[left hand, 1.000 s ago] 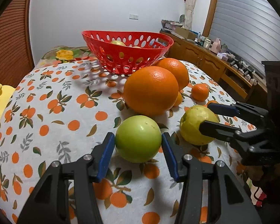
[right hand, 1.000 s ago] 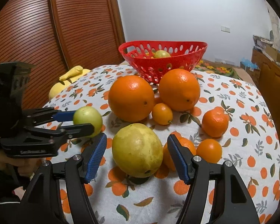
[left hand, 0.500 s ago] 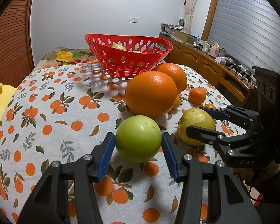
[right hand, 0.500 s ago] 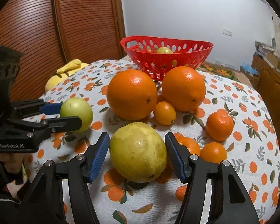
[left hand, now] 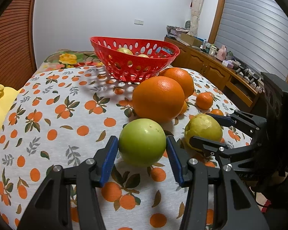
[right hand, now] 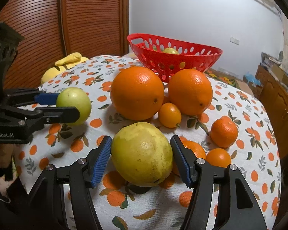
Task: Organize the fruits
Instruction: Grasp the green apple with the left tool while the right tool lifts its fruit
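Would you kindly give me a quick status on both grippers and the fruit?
Left gripper shut on green fruit. Right gripper shut on yellow fruit. Both fruits on tablecloth. Two big oranges between them and red basket.

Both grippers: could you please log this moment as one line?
left gripper: shut on green apple | right gripper: shut on yellow guava | red basket: behind, holds fruit | both fruits appear lifted off cloth

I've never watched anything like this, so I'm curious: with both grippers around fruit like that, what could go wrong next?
1. The green apple and the yellow guava are round and smooth, so either could slip out when lifted.
2. The left gripper and right gripper sit close together and might bump.
3. The red basket stands behind two big oranges; a low carry could knock them rolling.
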Available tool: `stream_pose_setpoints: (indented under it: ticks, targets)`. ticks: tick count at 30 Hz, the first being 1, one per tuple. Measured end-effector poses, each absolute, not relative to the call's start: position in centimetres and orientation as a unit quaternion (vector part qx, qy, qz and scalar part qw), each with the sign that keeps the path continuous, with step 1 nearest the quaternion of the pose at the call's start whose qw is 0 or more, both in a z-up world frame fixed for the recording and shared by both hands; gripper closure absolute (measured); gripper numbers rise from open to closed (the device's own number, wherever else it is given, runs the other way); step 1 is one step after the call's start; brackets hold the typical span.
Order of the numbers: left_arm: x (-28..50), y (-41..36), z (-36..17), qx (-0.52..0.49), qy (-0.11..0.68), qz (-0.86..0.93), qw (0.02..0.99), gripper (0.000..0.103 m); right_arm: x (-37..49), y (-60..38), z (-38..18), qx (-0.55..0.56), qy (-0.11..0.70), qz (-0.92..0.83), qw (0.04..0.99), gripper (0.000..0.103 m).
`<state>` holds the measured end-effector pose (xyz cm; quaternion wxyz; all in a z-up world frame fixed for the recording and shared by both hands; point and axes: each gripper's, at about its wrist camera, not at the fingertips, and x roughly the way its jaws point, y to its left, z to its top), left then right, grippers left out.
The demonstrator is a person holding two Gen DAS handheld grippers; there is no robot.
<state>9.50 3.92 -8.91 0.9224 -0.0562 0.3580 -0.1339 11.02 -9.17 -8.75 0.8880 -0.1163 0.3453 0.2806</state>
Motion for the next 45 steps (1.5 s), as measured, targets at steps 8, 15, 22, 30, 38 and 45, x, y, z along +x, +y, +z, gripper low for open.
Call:
stream_pose_setpoints:
  ticks: [8, 15, 22, 30, 38, 45]
  targets:
    - [9.4, 4.1, -8.6, -0.059, 0.353, -0.133, 0.924, 0.053, 10.7, -9.2, -8.6, -0.087, 0.355, 0.31, 0.878, 0.04]
    - [9.3, 4.4, -8.1, -0.062, 0.347, -0.13, 0.927, 0.053, 10.6, -9.2, -8.3, -0.077, 0.356, 0.319, 0.875, 0.04]
    - [9.6, 4.5, -7.1, -0.061, 0.338, -0.131, 0.93, 0.053, 10.7, -9.5, -7.3, -0.071, 0.349, 0.327, 0.876, 0.04]
    - [10.6, 4.6, -5.6, -0.063, 0.321, -0.133, 0.936, 0.053, 11.7, -10.3, -3.8, -0.061, 0.319, 0.334, 0.885, 0.04]
    - [13.0, 4.6, -3.9, -0.062, 0.308, -0.135, 0.94, 0.053, 14.5, -10.9, -0.7, -0.053, 0.295, 0.335, 0.893, 0.04]
    - [15.6, 4.2, -2.4, -0.054, 0.3, -0.139, 0.942, 0.053, 17.9, -11.2, 1.4, -0.059, 0.283, 0.333, 0.897, 0.04]
